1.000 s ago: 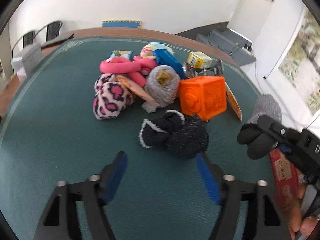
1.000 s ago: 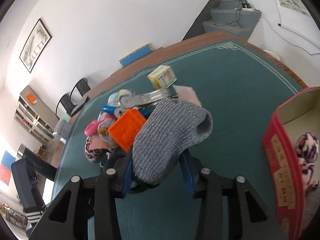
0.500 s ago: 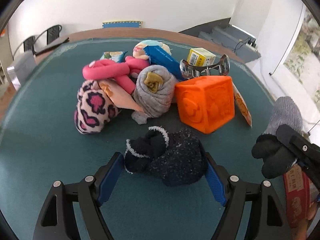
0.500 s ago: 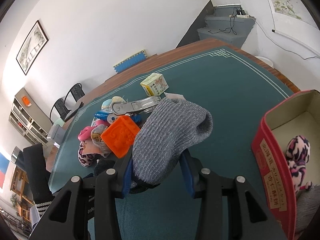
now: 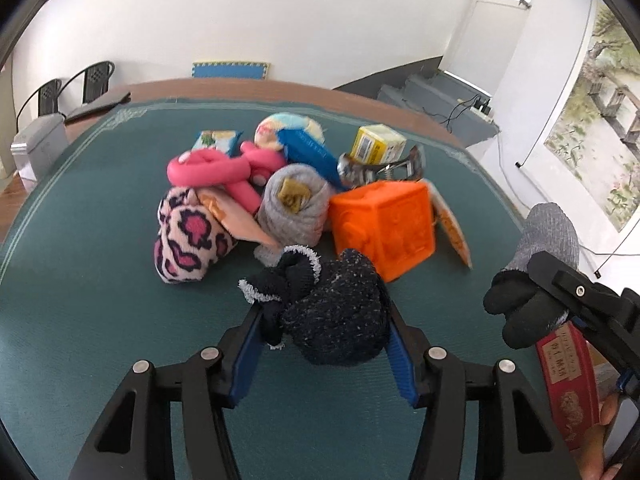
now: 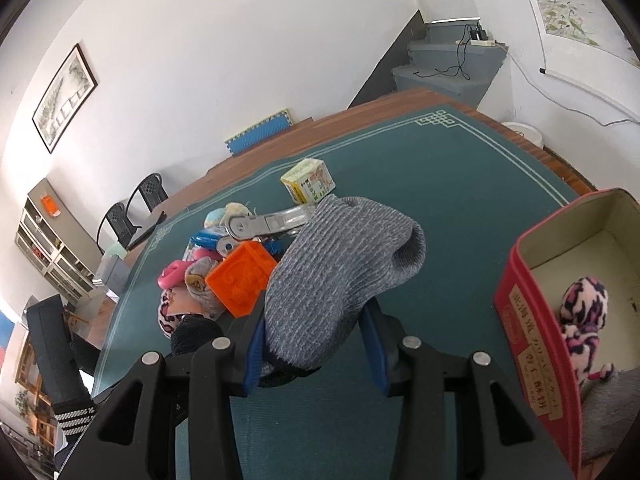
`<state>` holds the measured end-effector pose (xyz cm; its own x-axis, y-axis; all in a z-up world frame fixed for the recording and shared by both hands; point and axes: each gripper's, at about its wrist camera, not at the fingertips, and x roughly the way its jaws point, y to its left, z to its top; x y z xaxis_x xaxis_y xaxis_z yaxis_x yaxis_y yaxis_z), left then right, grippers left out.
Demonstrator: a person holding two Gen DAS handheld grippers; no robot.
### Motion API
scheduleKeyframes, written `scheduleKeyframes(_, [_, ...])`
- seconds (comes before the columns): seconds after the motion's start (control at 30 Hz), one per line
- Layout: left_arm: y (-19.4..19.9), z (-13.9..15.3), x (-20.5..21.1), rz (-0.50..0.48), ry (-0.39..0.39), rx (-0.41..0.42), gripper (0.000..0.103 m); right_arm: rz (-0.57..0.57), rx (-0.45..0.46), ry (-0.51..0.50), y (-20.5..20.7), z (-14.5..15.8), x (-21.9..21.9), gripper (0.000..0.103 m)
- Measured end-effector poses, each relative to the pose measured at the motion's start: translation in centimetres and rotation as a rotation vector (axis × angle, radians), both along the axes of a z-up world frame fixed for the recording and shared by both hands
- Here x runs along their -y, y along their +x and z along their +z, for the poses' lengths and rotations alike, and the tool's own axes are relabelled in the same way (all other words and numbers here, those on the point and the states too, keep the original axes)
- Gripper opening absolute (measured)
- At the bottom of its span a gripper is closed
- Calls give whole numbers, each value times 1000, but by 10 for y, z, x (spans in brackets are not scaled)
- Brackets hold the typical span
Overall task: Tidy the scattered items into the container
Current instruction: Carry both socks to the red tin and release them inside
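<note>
The left claw has just closed on the dark sock bundle, while the right claw still grips the grey sock near the red tin, so both await dropping

over the last second the left gripper has advanced to the rolled dark navy speckled sock and its blue pads now press both sides of it. the red rectangular tin box has come nearer the right gripper, showing more of its inside.
</note>
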<state>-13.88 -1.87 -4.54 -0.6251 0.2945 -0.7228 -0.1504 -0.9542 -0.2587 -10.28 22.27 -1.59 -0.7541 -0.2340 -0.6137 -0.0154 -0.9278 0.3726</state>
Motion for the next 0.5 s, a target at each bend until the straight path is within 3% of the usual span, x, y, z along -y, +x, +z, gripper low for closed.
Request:
scheduleKeyframes(0.27, [4,4,-2,-10,5,-4,58,-93,-77,-2,23,30,-27,47])
scheduleKeyframes(0.5, [9,7,-11,-36,-2,-15,58,-335,-125,-44,59,51,-102,48])
